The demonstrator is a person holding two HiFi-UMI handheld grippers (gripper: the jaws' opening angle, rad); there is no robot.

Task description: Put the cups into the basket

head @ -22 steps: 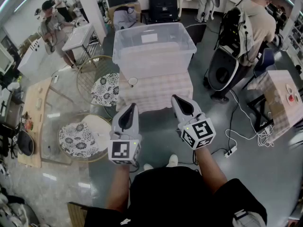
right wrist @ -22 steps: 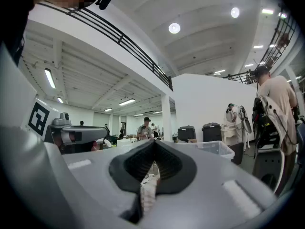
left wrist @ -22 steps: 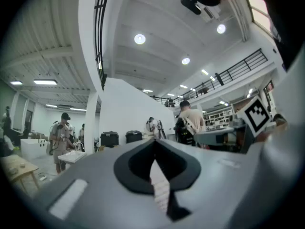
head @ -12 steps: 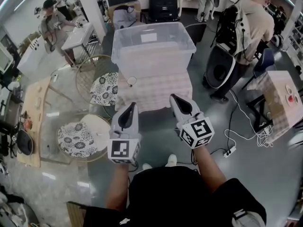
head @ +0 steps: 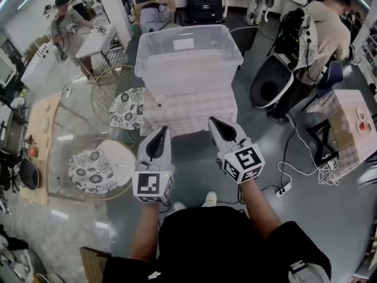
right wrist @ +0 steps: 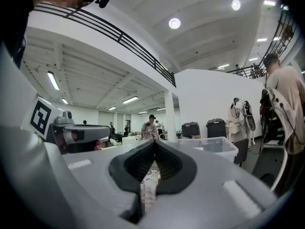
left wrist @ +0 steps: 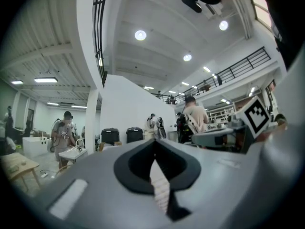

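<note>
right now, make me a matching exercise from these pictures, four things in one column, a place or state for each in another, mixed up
1. clear basket
2. cup
3. power strip
4. left gripper

a. on the floor, at the right
b. fingers shut, holding nothing
c. on the checked cloth, outside the basket
d. at the cloth's far end

Pairs: 1-d, 2-c, 3-a, 4-b

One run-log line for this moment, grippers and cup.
stage: before first pick | left gripper: shut, empty | right gripper: shut, empty | cup: on table, beside clear bin, untouched
</note>
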